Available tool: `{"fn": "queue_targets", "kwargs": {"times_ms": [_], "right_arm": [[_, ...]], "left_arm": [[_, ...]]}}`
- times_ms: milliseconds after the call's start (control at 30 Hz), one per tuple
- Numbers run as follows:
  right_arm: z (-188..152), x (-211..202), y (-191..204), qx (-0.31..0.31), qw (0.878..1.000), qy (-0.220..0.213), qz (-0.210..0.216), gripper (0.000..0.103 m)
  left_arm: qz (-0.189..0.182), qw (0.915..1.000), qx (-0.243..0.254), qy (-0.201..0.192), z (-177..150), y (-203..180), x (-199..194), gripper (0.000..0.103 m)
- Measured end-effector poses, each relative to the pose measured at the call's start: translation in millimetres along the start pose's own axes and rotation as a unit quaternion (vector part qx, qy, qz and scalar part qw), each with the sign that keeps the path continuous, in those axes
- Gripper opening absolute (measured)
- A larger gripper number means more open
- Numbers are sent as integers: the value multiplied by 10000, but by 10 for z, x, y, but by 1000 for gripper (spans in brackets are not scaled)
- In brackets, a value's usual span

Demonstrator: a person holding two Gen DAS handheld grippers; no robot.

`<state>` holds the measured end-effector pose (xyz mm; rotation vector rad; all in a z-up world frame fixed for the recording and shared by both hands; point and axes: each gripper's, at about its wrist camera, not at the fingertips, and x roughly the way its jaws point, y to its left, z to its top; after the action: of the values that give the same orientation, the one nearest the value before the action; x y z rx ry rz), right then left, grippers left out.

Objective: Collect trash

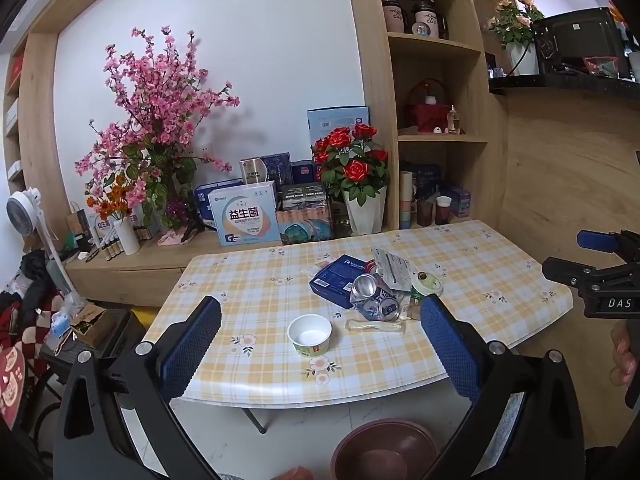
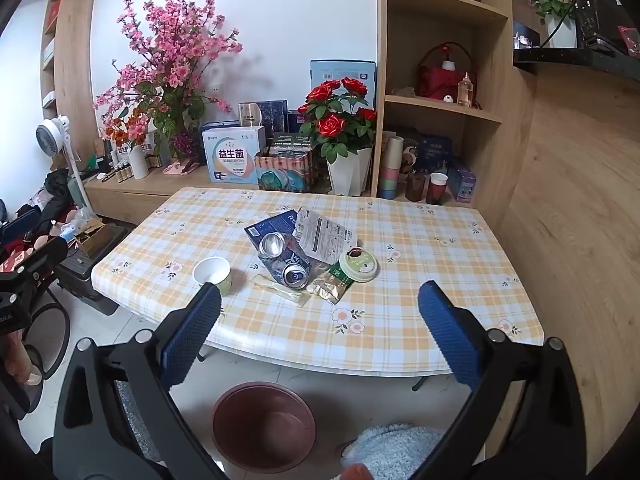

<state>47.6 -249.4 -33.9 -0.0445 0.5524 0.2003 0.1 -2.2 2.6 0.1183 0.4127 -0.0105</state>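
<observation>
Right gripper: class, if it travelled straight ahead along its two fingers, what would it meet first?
Probably the crushed can in the trash pile on the table. The right gripper is open, held short of the table's near edge; depth is uncertain, and a slightly lower path would meet the tablecloth first.

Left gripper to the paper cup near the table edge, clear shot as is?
Probably yes. The left gripper is open and empty, and the paper cup stands alone on the table between its fingers' line of sight, apart from the crushed cans. Nothing sits in between.
</observation>
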Motion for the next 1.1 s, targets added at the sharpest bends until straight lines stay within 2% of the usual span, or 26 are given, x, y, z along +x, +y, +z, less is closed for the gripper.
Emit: {"fn": "queue_targets", "kwargs": {"times_ms": [1100], "right_arm": [[-2,11,-13,-12,10000,-14,-7,97]], "left_arm": [[-12,10000,4,-25,30,41,-89,98]]}}
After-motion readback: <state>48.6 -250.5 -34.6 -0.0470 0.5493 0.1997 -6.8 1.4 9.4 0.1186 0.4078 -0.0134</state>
